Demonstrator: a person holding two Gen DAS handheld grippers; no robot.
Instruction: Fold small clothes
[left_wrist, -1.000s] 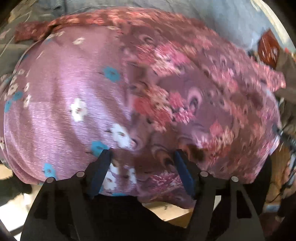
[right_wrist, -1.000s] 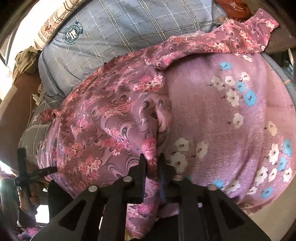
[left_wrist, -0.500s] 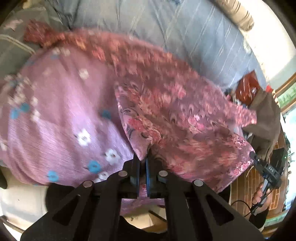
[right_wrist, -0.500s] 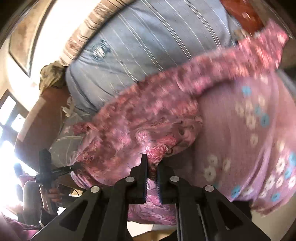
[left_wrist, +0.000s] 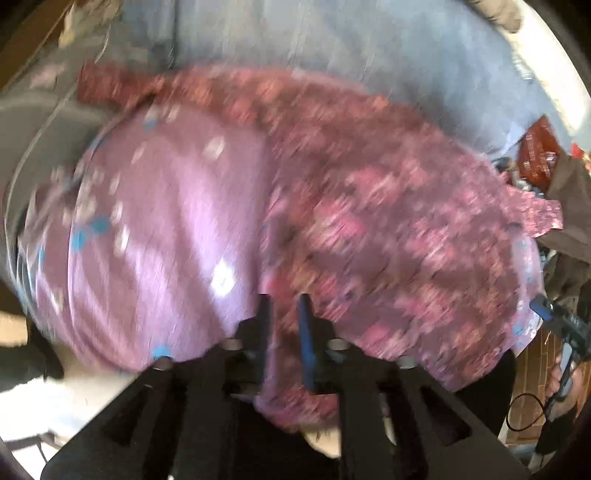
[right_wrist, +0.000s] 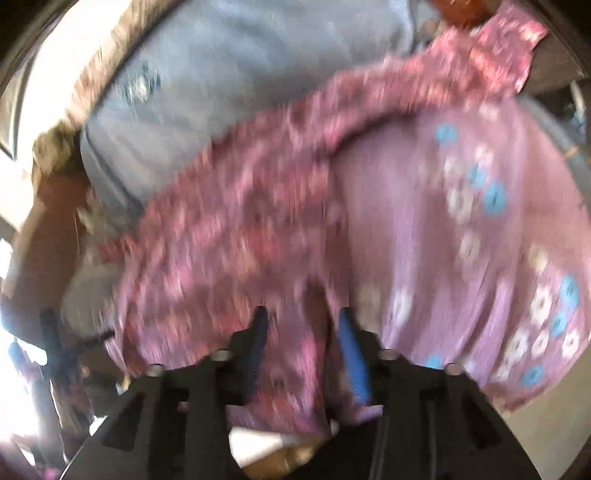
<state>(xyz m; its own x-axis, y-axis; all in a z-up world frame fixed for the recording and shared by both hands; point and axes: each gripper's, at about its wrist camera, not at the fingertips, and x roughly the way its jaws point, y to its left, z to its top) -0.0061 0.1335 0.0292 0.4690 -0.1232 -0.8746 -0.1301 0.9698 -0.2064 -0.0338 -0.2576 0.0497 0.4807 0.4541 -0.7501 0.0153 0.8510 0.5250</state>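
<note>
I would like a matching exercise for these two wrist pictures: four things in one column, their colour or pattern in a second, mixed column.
Things:
1. lilac half of the garment
2. darker half of the garment
3. checked cloth underneath
4. gripper finger pads

Descriptions:
A. plain blue
B. grey-blue with thin lines
C. white and blue flowers
D. dense pink-red floral print

Pairs: 1-C, 2-D, 3-B, 4-A

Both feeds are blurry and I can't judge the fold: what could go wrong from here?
1. Both the left gripper and right gripper have just been opening with the pink floral garment between their fingers; the fold may slump or spring open.
2. The garment's near edge overhangs, so it might slide off.
</note>
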